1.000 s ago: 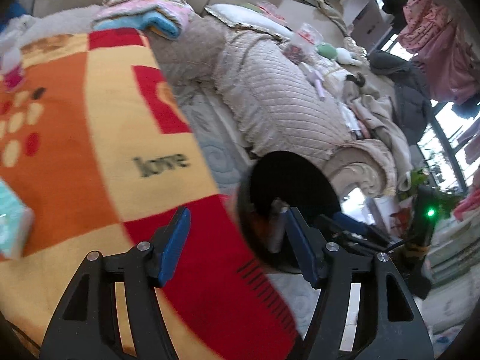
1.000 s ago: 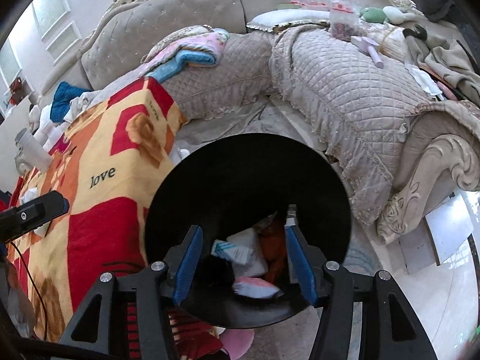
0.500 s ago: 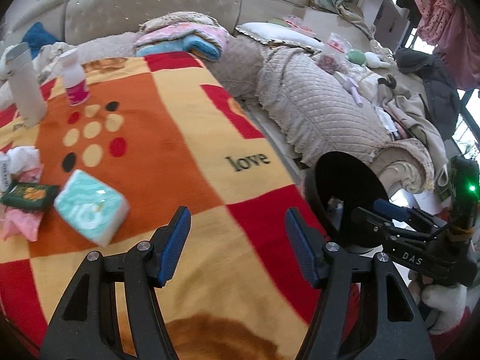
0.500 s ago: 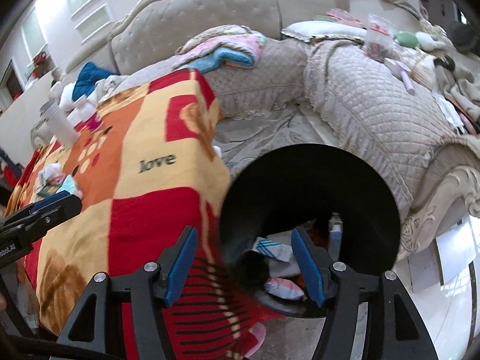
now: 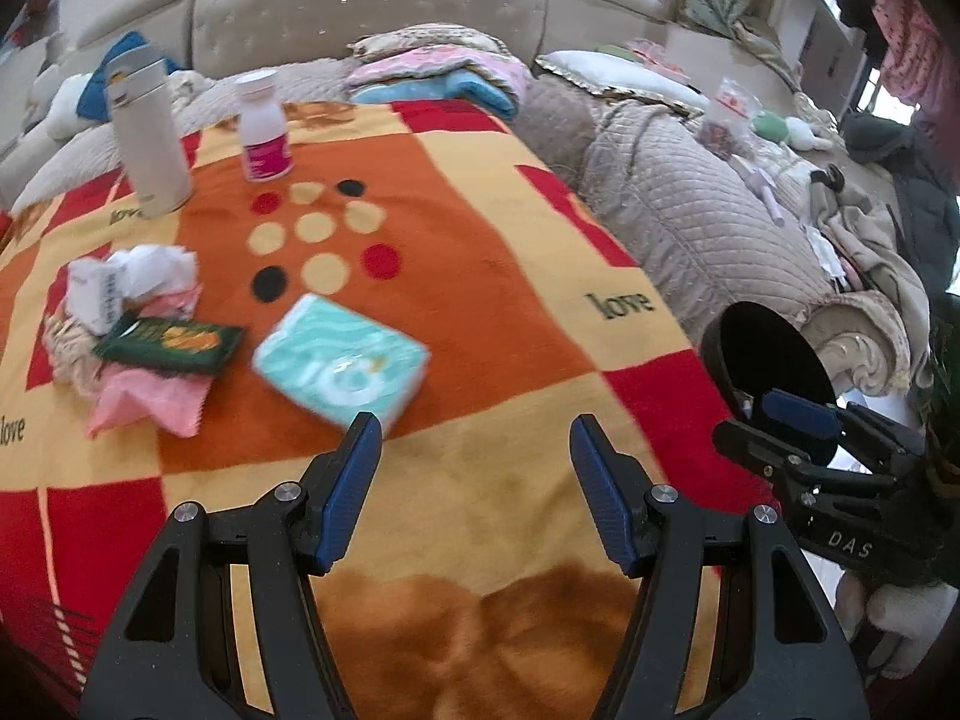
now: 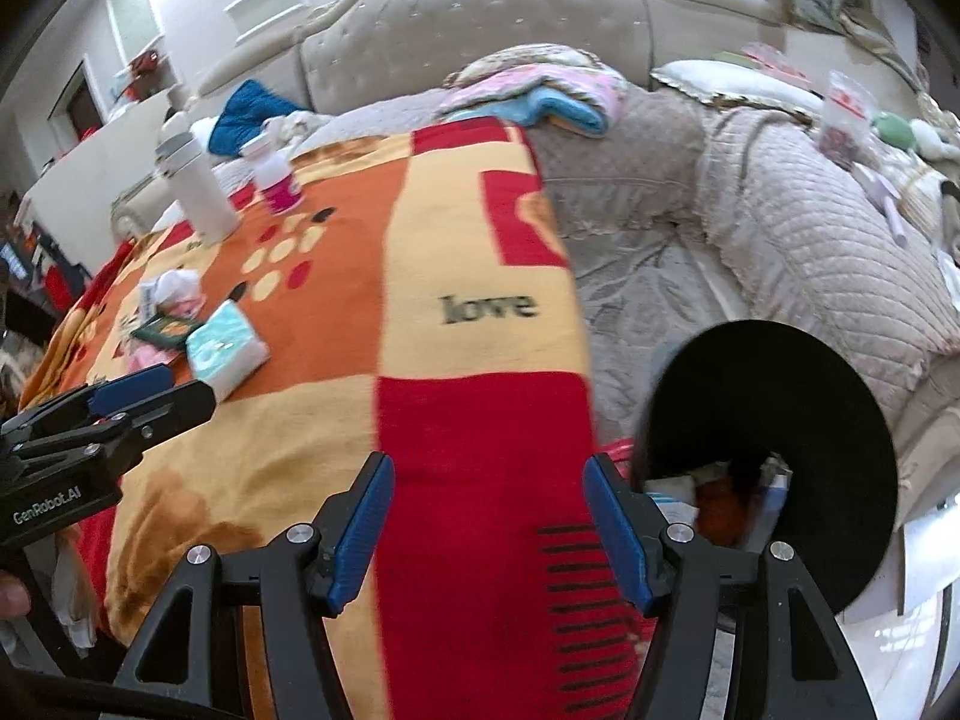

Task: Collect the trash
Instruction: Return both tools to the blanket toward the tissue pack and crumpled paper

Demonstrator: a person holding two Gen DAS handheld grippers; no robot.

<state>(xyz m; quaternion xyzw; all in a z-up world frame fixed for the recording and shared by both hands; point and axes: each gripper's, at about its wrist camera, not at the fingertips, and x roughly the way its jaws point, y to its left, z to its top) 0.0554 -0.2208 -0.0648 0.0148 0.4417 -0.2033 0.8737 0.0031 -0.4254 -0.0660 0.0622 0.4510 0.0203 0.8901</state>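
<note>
Both the left gripper (image 5: 474,468) and right gripper (image 6: 489,510) gape empty; the crumpled tissue (image 5: 153,267) beside the tissue pack (image 5: 342,363) is probably light and soft, best pinched mid-wad.

Both the left gripper (image 5: 474,438) and right gripper (image 6: 489,480) hover side by side, jaws spread, empty.
</note>
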